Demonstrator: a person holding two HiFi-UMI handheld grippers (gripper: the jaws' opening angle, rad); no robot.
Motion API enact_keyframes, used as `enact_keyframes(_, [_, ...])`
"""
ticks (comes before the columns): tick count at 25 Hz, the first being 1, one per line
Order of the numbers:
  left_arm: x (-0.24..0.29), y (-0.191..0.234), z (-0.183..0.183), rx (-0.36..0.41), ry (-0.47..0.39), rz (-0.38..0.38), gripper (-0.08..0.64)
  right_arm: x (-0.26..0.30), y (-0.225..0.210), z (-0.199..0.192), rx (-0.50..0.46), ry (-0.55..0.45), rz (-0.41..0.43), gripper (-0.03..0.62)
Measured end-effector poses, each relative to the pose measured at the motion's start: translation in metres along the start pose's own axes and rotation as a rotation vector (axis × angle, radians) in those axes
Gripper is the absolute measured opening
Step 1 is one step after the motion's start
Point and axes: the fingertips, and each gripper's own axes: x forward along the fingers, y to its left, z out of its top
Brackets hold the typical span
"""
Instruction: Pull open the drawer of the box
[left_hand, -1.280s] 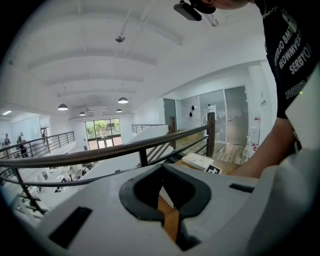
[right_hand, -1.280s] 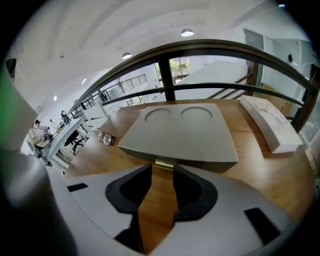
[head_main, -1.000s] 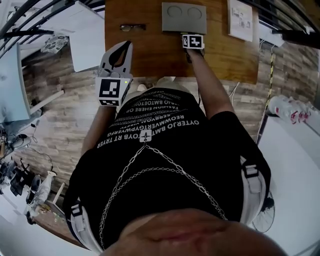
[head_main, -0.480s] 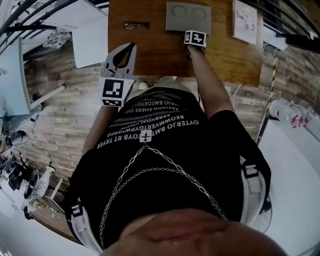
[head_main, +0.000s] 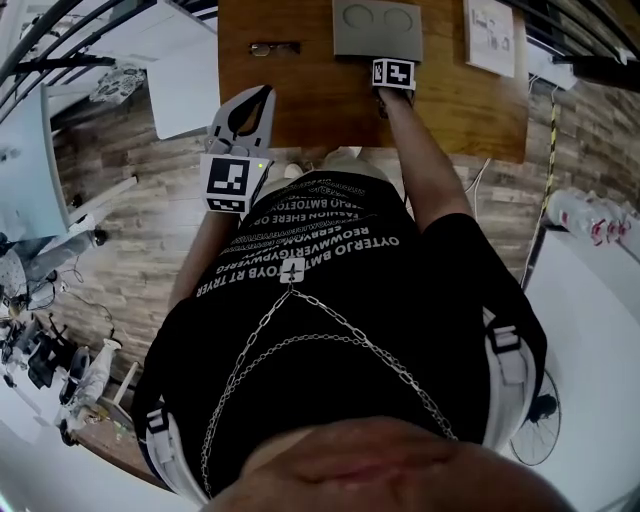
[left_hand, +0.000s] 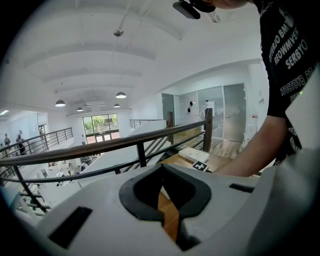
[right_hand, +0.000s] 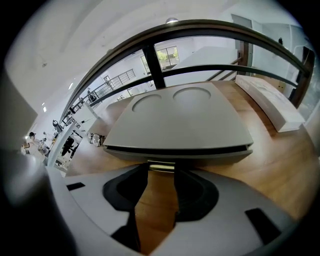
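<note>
Right gripper (right_hand: 161, 176), jaws just closed in, pinches by its tips alone the brass pull tab (right_hand: 161, 168) of the grey box (right_hand: 175, 125) on the wooden table (right_hand: 280, 165), so pulling may slip it free; left gripper (left_hand: 161, 169) hovers pressed together, empty

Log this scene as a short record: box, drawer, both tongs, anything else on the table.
box: grey, flat, two round recesses on top, on wooden table
drawer: not pulled out; brass-coloured pull at front
right tongs: jaws have just been closing, tips flank the pull; pinch unclear
left tongs: shut, empty, clear of the box
also: glasses on the table
</note>
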Motion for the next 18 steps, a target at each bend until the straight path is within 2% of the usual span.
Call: enact_keyframes(18, [-0.041, -0.001, -0.01, 0.022, -0.015, -0.045, 0.006, -0.023, 0.014, -0.05, 0.005, 0.039, -0.012, 0.163])
